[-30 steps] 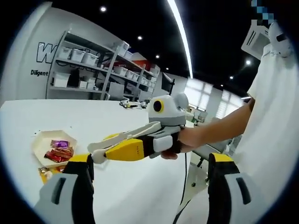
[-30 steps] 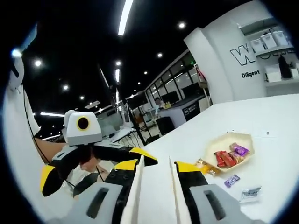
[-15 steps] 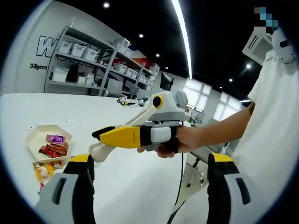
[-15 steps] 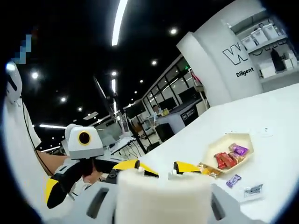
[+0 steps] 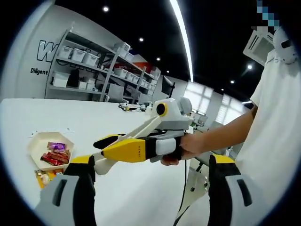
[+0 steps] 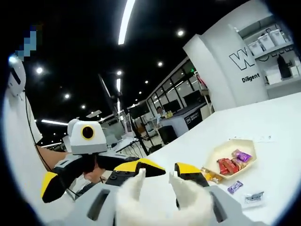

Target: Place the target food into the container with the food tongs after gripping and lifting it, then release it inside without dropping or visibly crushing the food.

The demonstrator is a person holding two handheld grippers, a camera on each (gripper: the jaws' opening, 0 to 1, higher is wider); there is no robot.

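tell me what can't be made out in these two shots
- Tongs, right gripper view: tips shown, handles hidden between the right tool's jaws.
- Snacks in the tray: wrappers too small to read in either view.
- Packets by the tray, left gripper view: partly hidden behind the left tool's jaw.
- Left tool: jaws wide apart; their tips fall below the edge.
- Shelf bins: contents too small.

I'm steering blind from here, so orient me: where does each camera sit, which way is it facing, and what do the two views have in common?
Left gripper view: rides the left gripper, facing across the white table toward shelving; the right gripper, holding the food tongs, crosses it, with the person's hand and shirt.
Right gripper view: rides the right gripper, looking along the tongs over the table; the left gripper enters from the left.
Shared: the tray of wrapped snacks.
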